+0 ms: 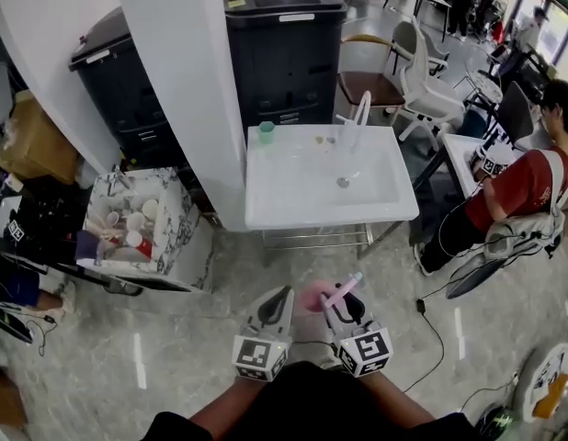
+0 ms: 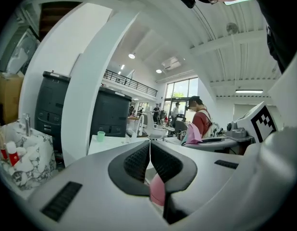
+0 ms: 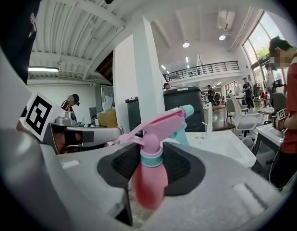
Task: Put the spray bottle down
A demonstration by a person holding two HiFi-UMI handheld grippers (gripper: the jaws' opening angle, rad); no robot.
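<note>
**Spray bottle up in the right gripper, not set down yet**

Far left on the floor there's a marble-look bin (image 1: pixel 187 220) w/ cups and small bottles in it, tucked against the white pillar (image 1: pixel 187 81). Next over is a white sink unit (image 1: pixel 284 205). A green cup (image 1: pixel 266 132) sits at its back left corner and the faucet (image 1: pixel 357 118) is at the back edge, right of centre.

Down near the bottom of the head view, the left gripper (image 1: pixel 282 292) has its pads pressed together w/ nothing between them. Just beside it, the right gripper (image 1: pixel 337 303) is clamped on the pink spray bottle (image 3: pixel 149 177). Its pads sit either side of the bottle around the teal collar, the bottle is roughly upright and the trigger head points fwd toward the sink. The bottle is in the air over the floor, in front of the sink unit's front edge, not touching it.

Far right, a person in a red shirt (image 1: pixel 528 186) is at another table.
</note>
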